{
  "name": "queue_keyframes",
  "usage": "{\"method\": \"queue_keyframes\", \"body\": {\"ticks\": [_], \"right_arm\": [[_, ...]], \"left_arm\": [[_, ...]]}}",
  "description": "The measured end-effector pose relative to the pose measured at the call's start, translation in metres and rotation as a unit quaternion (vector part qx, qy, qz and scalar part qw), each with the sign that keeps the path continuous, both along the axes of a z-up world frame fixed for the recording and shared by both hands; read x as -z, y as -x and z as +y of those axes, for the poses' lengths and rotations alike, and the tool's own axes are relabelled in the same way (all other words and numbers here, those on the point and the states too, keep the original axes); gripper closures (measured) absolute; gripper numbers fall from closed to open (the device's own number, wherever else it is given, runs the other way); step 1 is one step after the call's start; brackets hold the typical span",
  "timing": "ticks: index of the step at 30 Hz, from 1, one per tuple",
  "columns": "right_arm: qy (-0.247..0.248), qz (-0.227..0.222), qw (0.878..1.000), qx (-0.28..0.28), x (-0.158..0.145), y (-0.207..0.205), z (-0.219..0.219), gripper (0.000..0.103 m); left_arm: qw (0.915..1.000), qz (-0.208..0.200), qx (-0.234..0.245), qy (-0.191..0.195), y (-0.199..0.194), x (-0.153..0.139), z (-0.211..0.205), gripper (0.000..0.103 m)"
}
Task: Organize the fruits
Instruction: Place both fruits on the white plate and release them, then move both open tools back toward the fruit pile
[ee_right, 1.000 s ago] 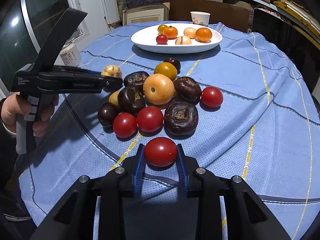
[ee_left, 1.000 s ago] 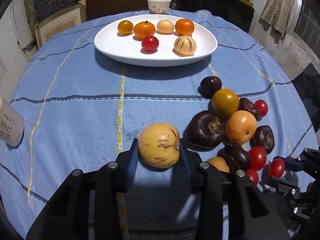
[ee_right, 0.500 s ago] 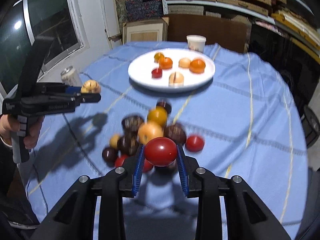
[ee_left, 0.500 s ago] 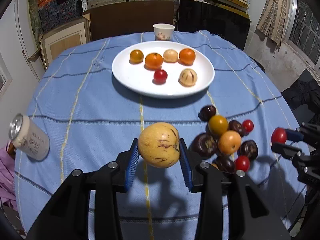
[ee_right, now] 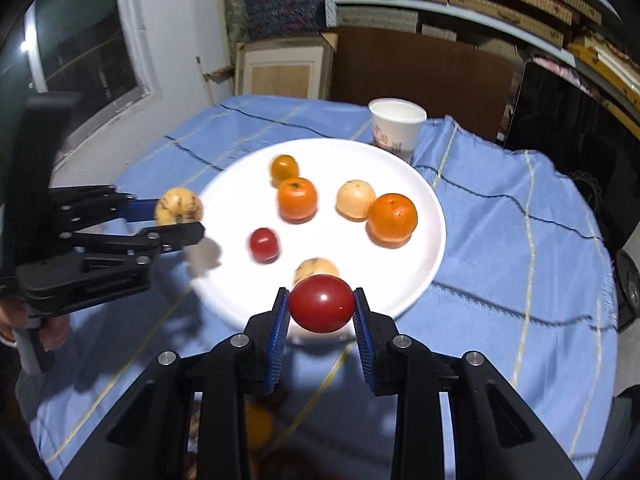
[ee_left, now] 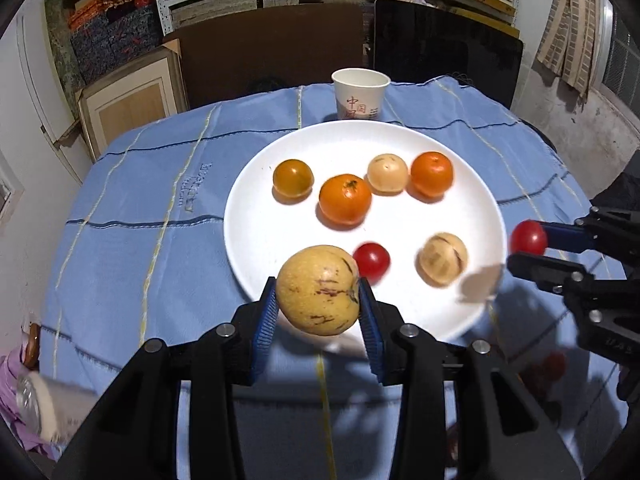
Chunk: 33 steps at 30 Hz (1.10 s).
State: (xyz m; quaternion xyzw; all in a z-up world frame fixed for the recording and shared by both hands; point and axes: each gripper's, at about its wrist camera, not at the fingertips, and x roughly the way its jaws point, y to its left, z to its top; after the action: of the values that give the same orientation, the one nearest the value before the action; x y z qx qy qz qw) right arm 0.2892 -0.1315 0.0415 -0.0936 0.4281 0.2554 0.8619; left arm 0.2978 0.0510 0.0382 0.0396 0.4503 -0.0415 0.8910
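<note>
My left gripper (ee_left: 319,304) is shut on a yellow fruit with purple streaks (ee_left: 318,290), held in the air over the near rim of the white plate (ee_left: 256,216). My right gripper (ee_right: 321,308) is shut on a red tomato (ee_right: 321,303), also above the plate's (ee_right: 432,224) near rim. Each gripper shows in the other's view: the right one with its tomato (ee_left: 529,237) at the plate's right, the left one with its fruit (ee_right: 178,207) at the plate's left. On the plate lie several fruits: oranges (ee_left: 345,200), a red tomato (ee_left: 371,259) and pale streaked fruits (ee_left: 442,258).
A paper cup (ee_left: 360,94) stands behind the plate on the blue tablecloth (ee_left: 132,216). A can (ee_left: 30,400) lies blurred at the table's near left. Loose fruits (ee_right: 258,424) show dimly under the right gripper. Boxes, a chair and shelves stand beyond the table.
Both grippers have risen from the table and moved forward to the plate, each carrying its fruit. The pile of loose fruits has dropped back out of sight.
</note>
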Motion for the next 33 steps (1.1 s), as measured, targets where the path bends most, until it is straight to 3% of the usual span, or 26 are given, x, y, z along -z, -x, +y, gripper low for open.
{"method": "queue_keyframes", "body": {"ticks": [2,4,6,7,9,11,12,19,24,33], "right_arm": [[0.001,0.003,1.0,0.013,0.012,-0.02,0.002,0.069],[-0.017,0.014,0.999,0.032,0.023,-0.039,-0.001,0.059],[-0.031,0.017,0.998,0.045,0.028,-0.047,-0.003,0.035],[-0.042,0.015,0.998,0.052,0.027,-0.048,-0.005,0.032],[-0.068,0.014,0.996,0.063,0.025,-0.045,-0.013,0.026],[-0.086,0.015,0.994,0.073,0.023,-0.038,-0.022,0.022],[-0.093,0.015,0.993,0.075,0.021,-0.034,-0.027,0.019],[-0.083,-0.003,0.994,0.069,0.006,0.022,-0.039,0.011],[-0.062,-0.02,0.995,0.077,0.002,0.069,-0.041,0.009],[-0.008,-0.055,0.995,0.086,-0.002,0.151,-0.053,0.005]], "left_arm": [[0.9999,0.009,-0.008,-0.004,-0.019,0.01,0.001,0.065],[0.9997,0.018,-0.011,-0.008,-0.032,0.018,0.002,0.065],[0.9996,0.022,-0.017,-0.008,-0.039,0.023,0.003,0.064],[0.9995,0.025,-0.02,-0.004,-0.04,0.026,0.005,0.061],[0.9994,0.025,-0.024,0.008,-0.039,0.025,0.007,0.037],[0.9996,0.007,-0.026,0.007,-0.03,0.019,0.007,0.026],[0.9997,-0.003,-0.025,0.006,-0.025,0.015,0.006,0.026],[0.9997,-0.023,-0.002,-0.003,0.023,-0.01,-0.012,0.025],[0.9995,-0.029,-0.015,0.0,0.069,-0.021,-0.018,0.011],[0.9997,-0.02,-0.008,0.014,0.148,-0.018,-0.033,0.01]]}}
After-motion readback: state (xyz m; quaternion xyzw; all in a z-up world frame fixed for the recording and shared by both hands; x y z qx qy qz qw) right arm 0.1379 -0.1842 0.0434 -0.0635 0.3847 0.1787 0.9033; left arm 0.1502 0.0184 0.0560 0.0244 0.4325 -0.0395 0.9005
